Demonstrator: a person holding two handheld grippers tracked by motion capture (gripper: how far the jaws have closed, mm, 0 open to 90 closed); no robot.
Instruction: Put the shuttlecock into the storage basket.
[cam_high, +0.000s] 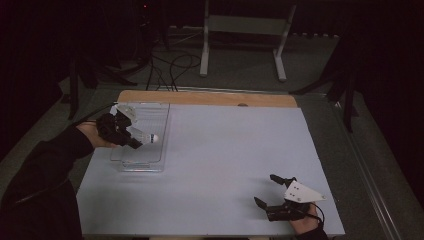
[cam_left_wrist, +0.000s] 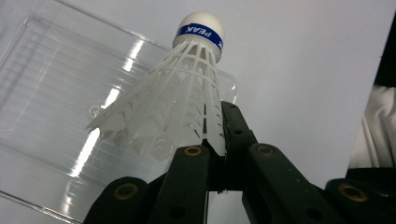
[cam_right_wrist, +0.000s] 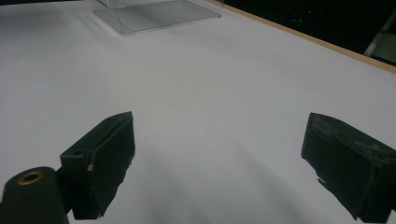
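White plastic shuttlecock (cam_left_wrist: 175, 100) is sitting clamped by its skirt in the left claw (cam_high: 135, 143), cork pointing right, hanging over the clear tray (cam_high: 156, 120) at the counter's (cam_high: 225, 150) far left, while the right claw (cam_high: 267, 192) is idling open at the near right.

High view: fixed above the near edge of the table (cam_high: 210, 165), facing forward and down, far enough to take in the whole top plus floor beyond. Left gripper view: very close, looking along its jaws over the clear tray (cam_left_wrist: 51, 107). Right gripper view: low, near the tabletop, facing across it toward that tray (cam_right_wrist: 154, 14). All three views share the tray (cam_high: 145, 145)
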